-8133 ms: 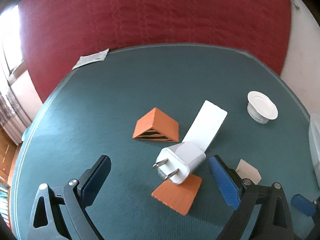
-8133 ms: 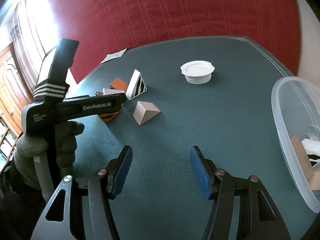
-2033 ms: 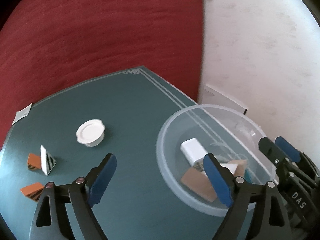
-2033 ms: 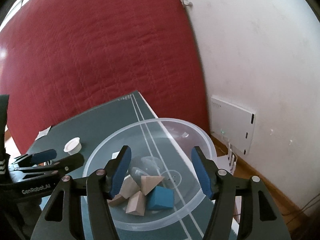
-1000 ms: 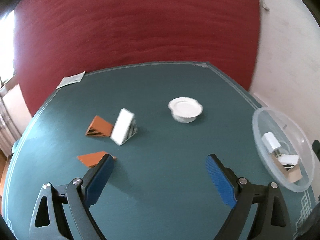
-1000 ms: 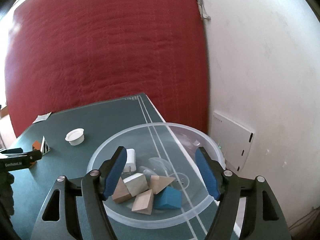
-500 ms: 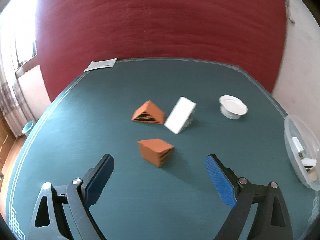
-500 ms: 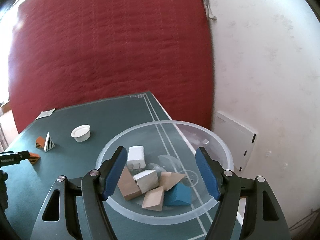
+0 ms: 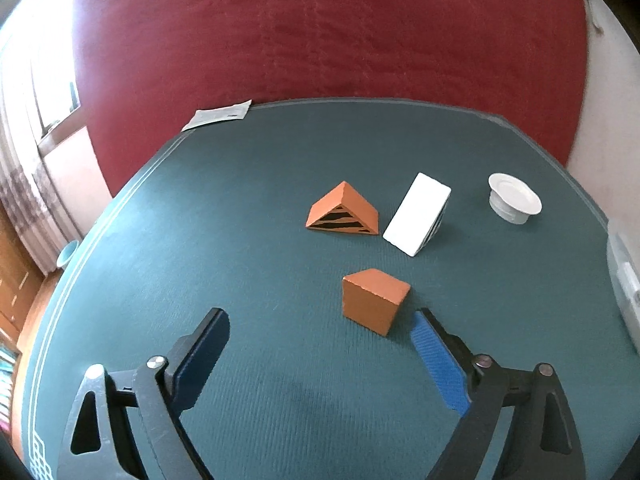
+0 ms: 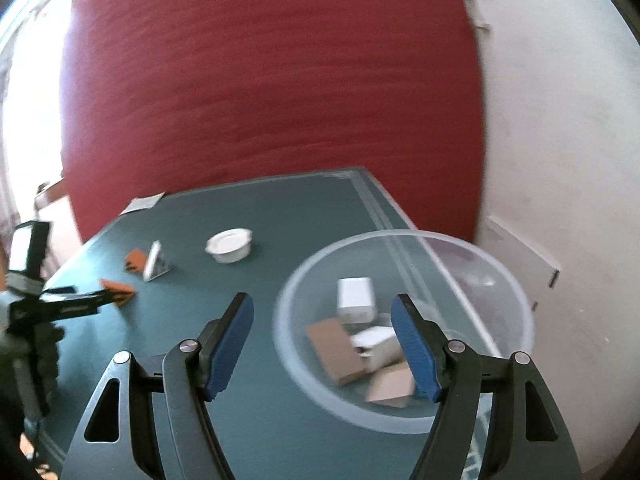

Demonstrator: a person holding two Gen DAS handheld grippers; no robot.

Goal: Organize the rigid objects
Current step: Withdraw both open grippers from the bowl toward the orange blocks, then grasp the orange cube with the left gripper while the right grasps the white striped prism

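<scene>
Three blocks lay near the cup (image 9: 514, 203) as the empty left gripper (image 9: 320, 344) was closing while the right gripper (image 10: 323, 340) gaped, holding nothing.

Left hand-held gripper (image 9: 320, 344) nearer orange block (image 9: 374, 300).

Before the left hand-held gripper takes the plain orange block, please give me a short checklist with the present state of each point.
1. Left hand-held gripper holds nothing: ok; jaws are closing, nothing between them.
2. Plain orange block lies between the finger lines: not ok, it sits ahead, near the right finger.
3. Block stands apart from the striped orange wedge and white wedge: ok.
4. Clear bowl has room: ok.
5. Right hand-held gripper empty: ok.
</scene>
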